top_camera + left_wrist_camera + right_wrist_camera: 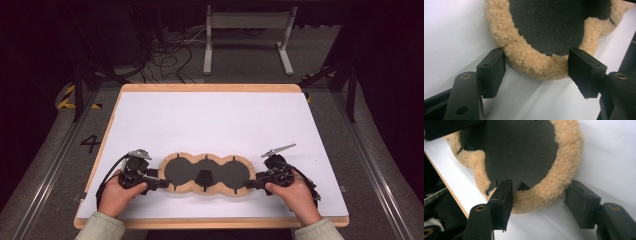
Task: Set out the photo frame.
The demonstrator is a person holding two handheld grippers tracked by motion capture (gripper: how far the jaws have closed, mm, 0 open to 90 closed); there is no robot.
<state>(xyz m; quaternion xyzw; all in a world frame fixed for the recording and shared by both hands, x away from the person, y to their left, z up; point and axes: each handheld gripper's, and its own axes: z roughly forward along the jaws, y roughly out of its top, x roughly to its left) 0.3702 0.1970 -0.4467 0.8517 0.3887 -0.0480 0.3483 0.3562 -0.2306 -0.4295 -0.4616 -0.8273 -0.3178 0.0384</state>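
A flat pad (pixel 220 172) with three dark round lobes and a tan fleece rim lies near the front of the white table top (pixel 210 120). My left gripper (pixel 161 184) is at its left end. In the left gripper view that gripper (pixel 536 60) stands open, its jaws on either side of the curved fleece rim (pixel 531 62). My right gripper (pixel 250 185) is at the pad's right end. In the right gripper view that gripper (pixel 540 187) is open: one jaw lies over the fleece rim (pixel 544 192) and the other stands just clear of it.
The table's wooden front edge (pixel 210 223) runs just under the person's hands. Behind the table a white metal frame (pixel 247 22) and loose cables (pixel 170 55) sit on the floor. White table surface stretches beyond the pad.
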